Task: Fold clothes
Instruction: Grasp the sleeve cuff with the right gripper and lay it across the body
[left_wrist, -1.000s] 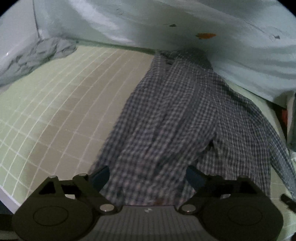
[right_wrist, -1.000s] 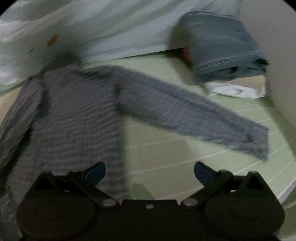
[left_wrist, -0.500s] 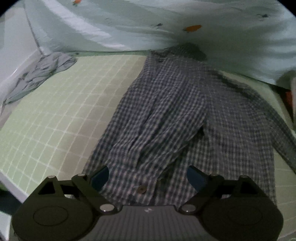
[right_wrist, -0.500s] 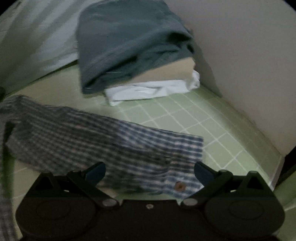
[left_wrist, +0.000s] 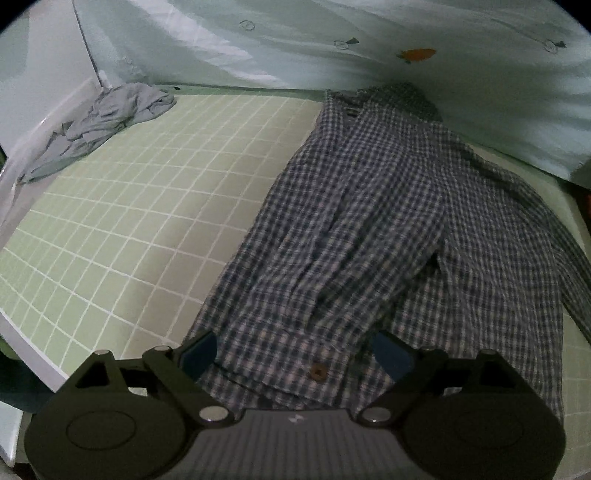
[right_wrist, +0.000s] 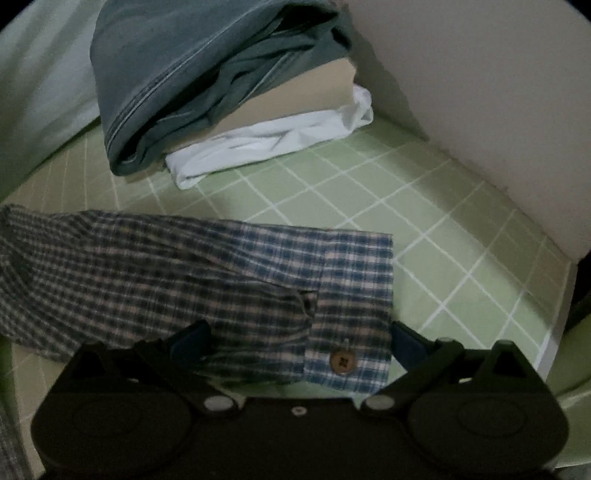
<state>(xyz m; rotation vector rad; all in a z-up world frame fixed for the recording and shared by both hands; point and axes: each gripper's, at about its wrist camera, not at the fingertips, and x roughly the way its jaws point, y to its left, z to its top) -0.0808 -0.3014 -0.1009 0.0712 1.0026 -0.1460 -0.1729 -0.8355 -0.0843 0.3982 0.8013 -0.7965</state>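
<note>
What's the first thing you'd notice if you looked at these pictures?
A checked shirt spread on the green grid mat, one sleeve cuff lying between the open right gripper fingers. Behind the cuff sits a pile of folded clothes; a crumpled grey garment lies in the far left corner.

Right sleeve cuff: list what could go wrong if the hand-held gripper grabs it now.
1. The right hand-held gripper is open astride the cuff; it may pinch only the top layer, so the sleeve twists.
2. Swinging the sleeve could brush the folded stack just behind it.
3. The left hand-held gripper is open over the plaid shirt, so pulling may drag the body.
</note>
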